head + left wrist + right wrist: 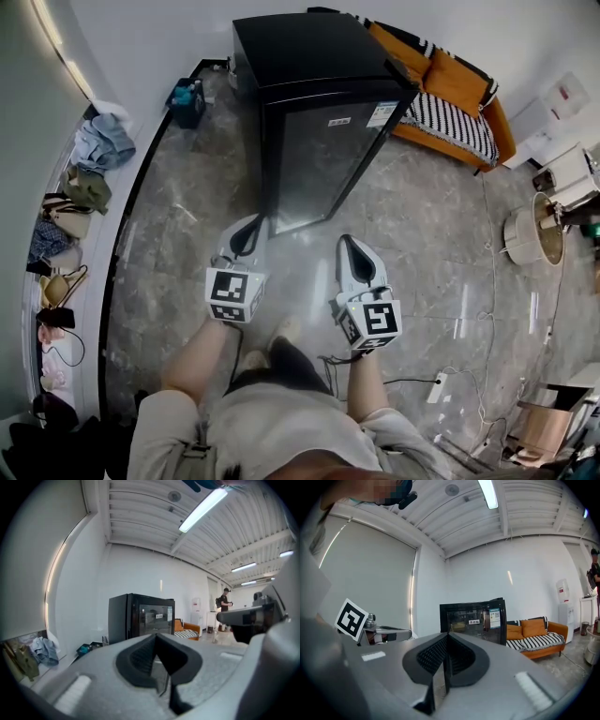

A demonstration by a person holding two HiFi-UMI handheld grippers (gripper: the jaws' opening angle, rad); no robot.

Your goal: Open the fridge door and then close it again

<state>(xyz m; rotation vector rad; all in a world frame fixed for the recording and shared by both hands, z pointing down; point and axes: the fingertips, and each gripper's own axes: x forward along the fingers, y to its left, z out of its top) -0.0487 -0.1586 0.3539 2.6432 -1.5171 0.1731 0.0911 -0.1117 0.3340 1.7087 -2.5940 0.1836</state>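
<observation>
A black fridge (319, 112) with a glass door stands ahead on the grey floor, and its door looks closed. It also shows as the fridge (140, 616) in the left gripper view and the fridge (474, 619) in the right gripper view, some way off in both. My left gripper (251, 230) is held level and points at the fridge's lower left corner, its jaws pressed together with nothing between them. My right gripper (352, 246) hangs beside it, a little short of the door, likewise shut and empty. Neither gripper touches the fridge.
An orange sofa (450, 94) with a striped blanket stands right of the fridge. A blue box (186, 101) sits by the wall. Clothes and bags (70, 197) line the left ledge. A round basket (534, 230) and a power strip (437, 386) with its cable lie to the right. A person (226, 599) stands far back.
</observation>
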